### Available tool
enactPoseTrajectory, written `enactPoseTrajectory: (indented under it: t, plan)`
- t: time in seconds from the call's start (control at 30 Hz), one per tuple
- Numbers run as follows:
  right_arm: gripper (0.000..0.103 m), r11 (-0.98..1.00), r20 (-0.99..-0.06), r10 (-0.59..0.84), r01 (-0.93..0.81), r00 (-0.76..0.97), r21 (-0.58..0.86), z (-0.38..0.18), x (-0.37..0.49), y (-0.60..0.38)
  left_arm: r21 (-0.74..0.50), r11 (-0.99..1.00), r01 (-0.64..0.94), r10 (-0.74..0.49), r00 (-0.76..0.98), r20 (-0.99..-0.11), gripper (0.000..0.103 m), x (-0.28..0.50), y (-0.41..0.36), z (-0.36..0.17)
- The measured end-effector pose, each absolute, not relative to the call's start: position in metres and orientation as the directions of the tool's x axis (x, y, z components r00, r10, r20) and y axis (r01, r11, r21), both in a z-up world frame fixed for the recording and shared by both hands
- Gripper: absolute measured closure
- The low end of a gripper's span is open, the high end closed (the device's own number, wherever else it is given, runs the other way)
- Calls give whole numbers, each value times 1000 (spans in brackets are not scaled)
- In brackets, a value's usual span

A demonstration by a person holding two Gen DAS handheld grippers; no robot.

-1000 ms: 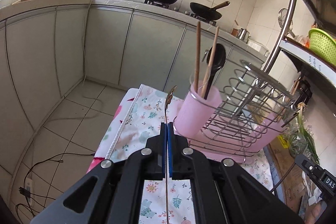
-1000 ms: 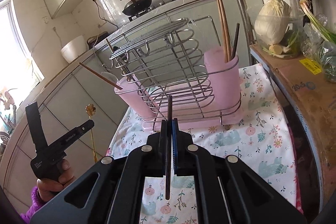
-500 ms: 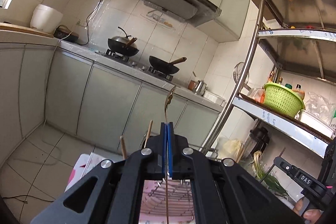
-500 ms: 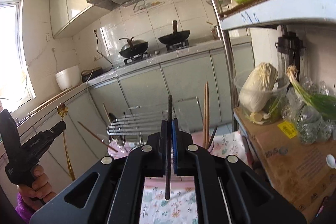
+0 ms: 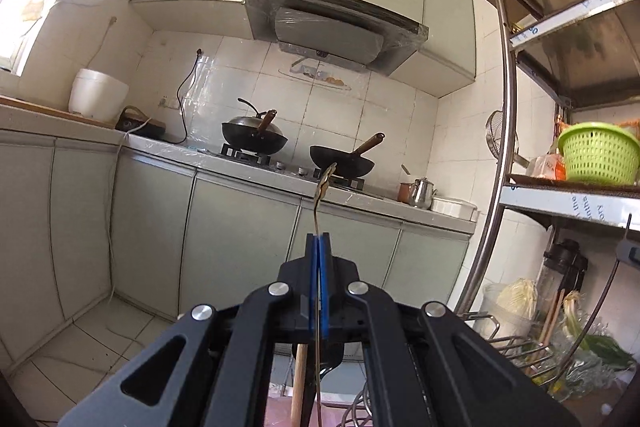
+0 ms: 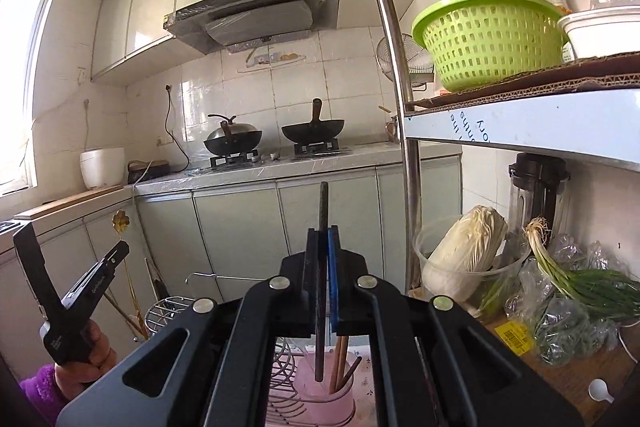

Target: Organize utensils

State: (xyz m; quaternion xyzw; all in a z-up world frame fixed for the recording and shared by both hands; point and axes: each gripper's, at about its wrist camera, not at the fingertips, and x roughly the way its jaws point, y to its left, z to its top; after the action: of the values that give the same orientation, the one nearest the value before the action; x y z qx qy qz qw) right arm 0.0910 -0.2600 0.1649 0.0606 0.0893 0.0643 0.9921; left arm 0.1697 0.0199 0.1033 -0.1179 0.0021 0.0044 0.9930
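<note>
Right wrist view: both my tools clamped on utensils, raised above the rack.

My right gripper [image 6: 322, 251] pinches a dark chopstick [image 6: 322, 211] upright; below, at bottom centre, waits the pink cup [image 6: 316, 393]. My left gripper [image 5: 318, 255] grips a gold spoon [image 5: 319, 203]. I should lower each straight, releasing only inside a holder.

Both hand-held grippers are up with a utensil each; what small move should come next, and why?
Probably lower the right hand-held gripper: it is shut on the dark rod-like utensil, whose lower end hangs just above the pink plastic utensil cup. The left hand-held gripper can follow with its thin gold spoon.
</note>
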Motion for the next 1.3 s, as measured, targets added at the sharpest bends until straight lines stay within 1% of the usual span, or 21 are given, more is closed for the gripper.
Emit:
enactPoseTrajectory:
  t: [0.13,0.2,0.33,0.53,0.77,0.83,0.93,0.97,1.0,1.03,1.07,1.1,1.17,1.3]
  plan:
    - [98,985,-184,142,-121,973,121,152,103,-256,-180,983,-31,32,999,2,102,170,12,81]
    - [98,987,-202,138,-118,970,109,143,109,-252,-196,980,-30,31,999,6,102,167,13,74]
    - [98,988,-256,142,-122,956,94,126,115,-244,-177,984,-29,22,999,-46,102,166,16,61]
    - [98,986,-347,156,-126,925,109,102,117,-238,-206,979,5,-38,987,-156,102,155,28,41]
    - [98,985,-432,166,-132,886,106,80,112,-228,-174,984,37,-74,975,-210,100,134,25,40]
    - [98,985,-452,170,-133,876,113,77,112,-226,-164,985,52,-89,969,-229,96,133,24,41]
    - [98,985,-480,170,-132,861,112,74,114,-224,-167,983,78,-119,959,-256,83,130,24,45]
    - [98,985,-491,170,-133,854,111,73,115,-224,-170,982,85,-127,958,-258,74,128,24,47]
    - [97,985,-507,173,-135,845,111,73,115,-223,-171,981,90,-132,957,-258,68,126,23,50]
    - [95,984,-515,176,-137,839,113,73,115,-223,-171,981,95,-137,957,-257,67,123,23,53]
    - [88,983,-517,181,-140,837,117,73,114,-223,-171,980,100,-143,956,-257,66,121,23,55]
    - [78,983,-515,184,-143,837,118,74,111,-224,-173,980,104,-147,954,-261,66,119,23,57]
    - [67,982,-509,188,-147,840,122,75,107,-225,-177,977,115,-160,950,-268,65,114,23,60]
    - [66,980,-501,194,-148,843,131,79,98,-226,-170,977,132,-175,946,-273,64,101,20,68]
